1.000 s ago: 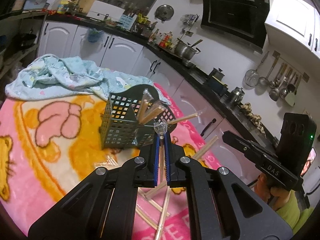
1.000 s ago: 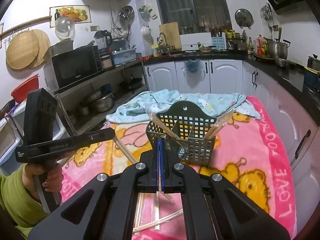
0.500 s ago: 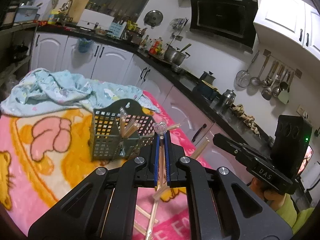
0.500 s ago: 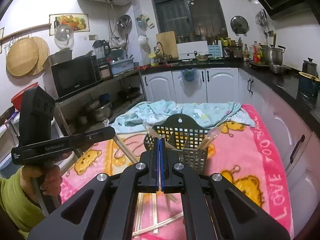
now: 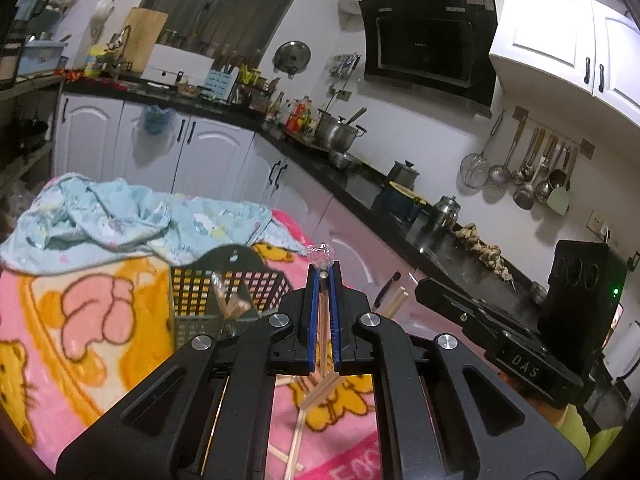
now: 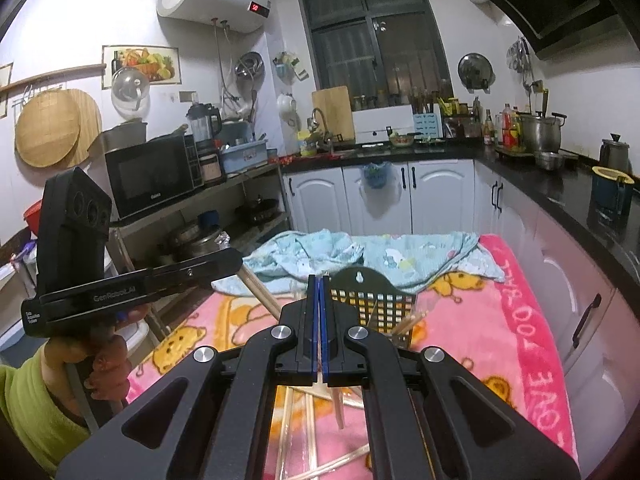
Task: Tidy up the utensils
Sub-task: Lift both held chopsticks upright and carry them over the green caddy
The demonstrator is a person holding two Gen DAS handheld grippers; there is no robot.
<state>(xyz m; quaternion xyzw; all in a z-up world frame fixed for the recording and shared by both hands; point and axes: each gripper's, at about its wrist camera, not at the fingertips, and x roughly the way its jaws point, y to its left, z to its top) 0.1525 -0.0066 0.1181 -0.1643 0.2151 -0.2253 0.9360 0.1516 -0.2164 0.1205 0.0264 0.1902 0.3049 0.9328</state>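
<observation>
In the left wrist view, the left gripper [image 5: 324,276] is seen closed on a wrapped pair of chopsticks [image 5: 322,312], whose clear wrapper end sticks out past the fingertips. It is held above the pink blanket [image 5: 60,360], with the dark mesh utensil basket [image 5: 228,276] just ahead and to the left, a few chopsticks already standing in it. Loose chopsticks [image 5: 304,412] lie on the blanket below. The right gripper's pair [image 5: 394,300] is glimpsed poking out at the side.

In the right wrist view, the right gripper [image 6: 319,280] is shut tight on a thin pale pair [image 6: 320,372] — only a sliver is visible between the pads. The basket [image 6: 376,296] sits directly beyond the tips.

The carrying step appears to be in hand: both pairs are lifted but not yet dropped in. Next, each pair would need to be tipped upright over a compartment and released — clear of the sticks already inside.
</observation>
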